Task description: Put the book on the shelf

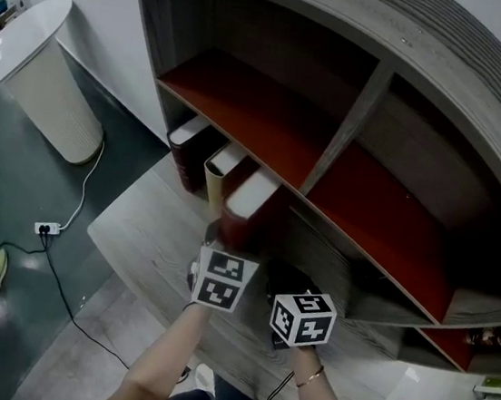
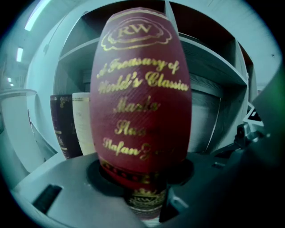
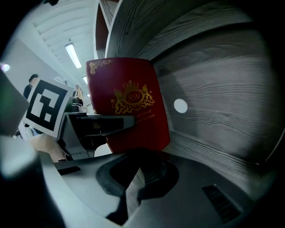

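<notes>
- While the left hand-held gripper point(image 2: 142, 189) has its jaws spread wide and pressed on the lower spine of the red book point(image 2: 141, 89), the book stands upright with gold lettering facing that gripper's camera.
- In the head view the book point(image 1: 251, 199) sits at the mouth of the lower compartment of the shelf point(image 1: 245, 102), under the red board.
- Just beside it on the left stands a cream book point(image 1: 222, 169), and further left a dark book point(image 1: 184, 145); both are upright in the same compartment.
- The left hand-held gripper point(image 1: 218, 236) reaches in from below, its marker cube toward the person.
- The right hand-held gripper point(image 1: 282, 279) hangs near the book's right side, apart from it.
- In the right gripper view its jaws point(image 3: 133, 189) are drawn almost together, with only a sliver of wood grain showing between them and nothing held.
- That view shows the book's front cover point(image 3: 129, 102) with a gold crest, beside a grey wood panel.
- A white bin point(image 1: 38, 75) stands on the dark floor, well left of the shelf.
</notes>
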